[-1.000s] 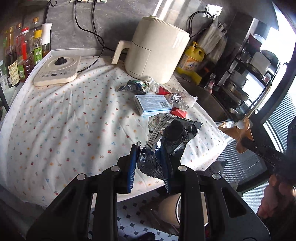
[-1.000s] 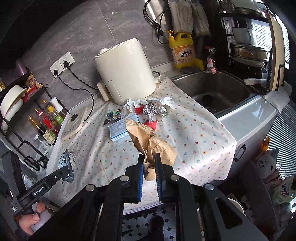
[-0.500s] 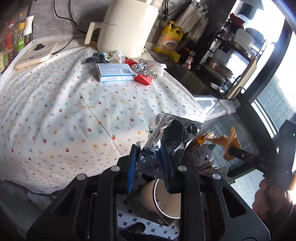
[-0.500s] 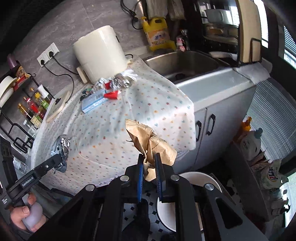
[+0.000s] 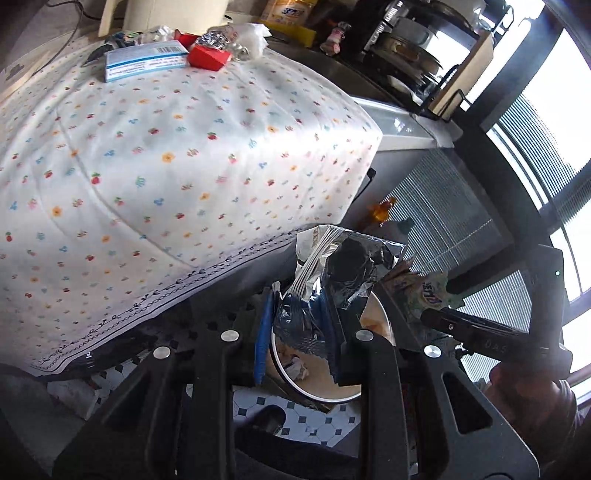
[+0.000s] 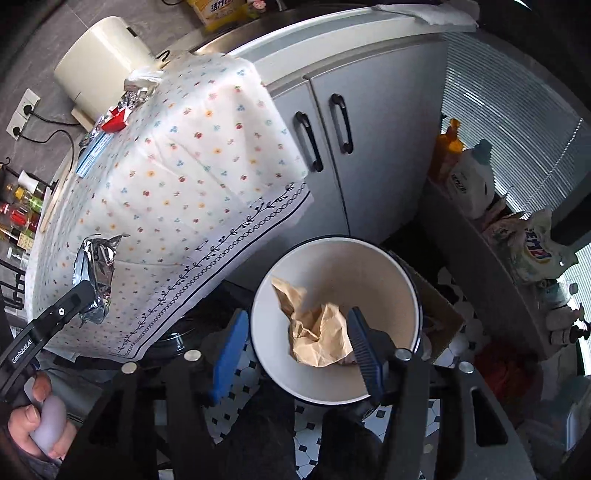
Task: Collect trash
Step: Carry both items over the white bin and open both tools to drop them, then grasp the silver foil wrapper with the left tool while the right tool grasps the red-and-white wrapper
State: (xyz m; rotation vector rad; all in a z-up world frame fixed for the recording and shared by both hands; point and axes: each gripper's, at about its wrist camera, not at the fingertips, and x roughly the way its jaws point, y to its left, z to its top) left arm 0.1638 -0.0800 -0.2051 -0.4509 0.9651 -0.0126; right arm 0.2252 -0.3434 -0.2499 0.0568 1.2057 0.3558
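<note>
Surface (image 5: 155,155), draped in a flower-print cloth, carries the uncollected trash at its far end beside a cream appliance (image 6: 99,62).

Bin (image 6: 369,258), one, white with a dark rim, stands on the tiled floor below the surface edge. Its wide mouth should accept drops without fine aiming.

Brown paper wrapper (image 6: 317,332), one, crumpled, lies inside the bin. The right claw (image 6: 295,347) hangs above it with blue pads spread wide and nothing between them: released. The paper is judged light and soft, holding its creases.

Foil snack bag (image 5: 332,284), one, silver inside and dark outside, is pinched low on its body by the left claw (image 5: 299,332), clenched on it, at the bin's near rim; the open mouth stands up free. In the right view the bag (image 6: 94,273) shows against the cloth, beside the bin. It is judged very light, thin and slippery, crushing readily; a grip on the doubled, crumpled part suits it better than one on a single edge.

Blue-and-white carton (image 5: 144,61), one, flat and stiffer; probably best taken across its narrow sides.

Red packet (image 5: 208,57), one, small, likely light.

Crumpled foil ball (image 5: 216,37), one, and clear or white wrappers (image 5: 251,35) behind it, number not distinguishable; a dark wrapper (image 5: 118,38) lies near the carton. All are judged soft and light.
</note>
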